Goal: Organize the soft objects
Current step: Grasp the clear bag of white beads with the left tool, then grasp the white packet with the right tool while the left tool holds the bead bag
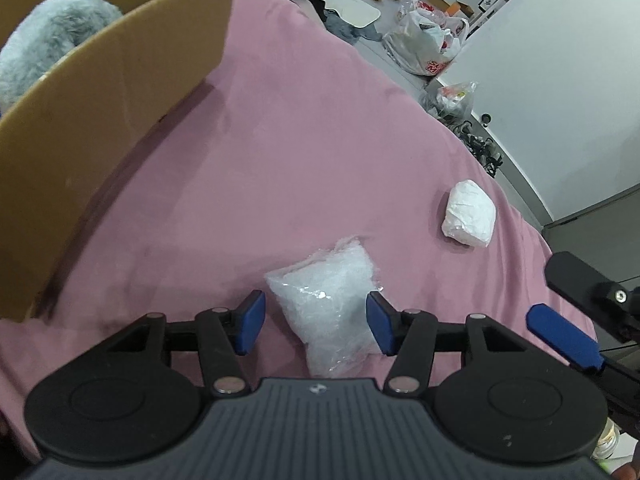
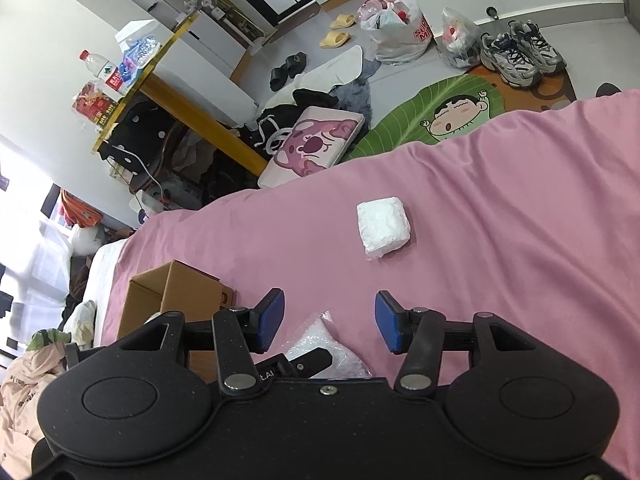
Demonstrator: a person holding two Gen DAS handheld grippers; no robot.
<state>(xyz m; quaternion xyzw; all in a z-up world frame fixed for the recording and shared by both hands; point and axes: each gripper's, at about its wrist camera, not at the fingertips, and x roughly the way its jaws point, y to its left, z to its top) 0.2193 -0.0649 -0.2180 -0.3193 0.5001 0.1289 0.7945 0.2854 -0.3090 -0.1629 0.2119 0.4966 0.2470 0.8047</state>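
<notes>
A clear plastic bag of white stuffing (image 1: 328, 304) lies on the pink bedsheet (image 1: 300, 152), between the blue pads of my left gripper (image 1: 316, 322), which is open around it without squeezing. Farther right rests a white wrapped bundle (image 1: 469, 215), also seen ahead of my right gripper (image 2: 330, 322) as the same white bundle (image 2: 383, 226). The right gripper is open over the sheet with nothing between its fingers; the stuffing bag (image 2: 332, 350) lies just below it. A cardboard box (image 1: 92, 112) at the left holds a grey fluffy item (image 1: 52, 40).
The box (image 2: 176, 296) sits on the bed's left part. The right gripper's blue finger (image 1: 564, 336) shows at the left view's right edge. Beyond the bed edge the floor holds plastic bags (image 2: 396, 24), sneakers (image 2: 520, 52), slippers (image 2: 338, 30), a pillow (image 2: 312, 144) and a desk (image 2: 180, 92).
</notes>
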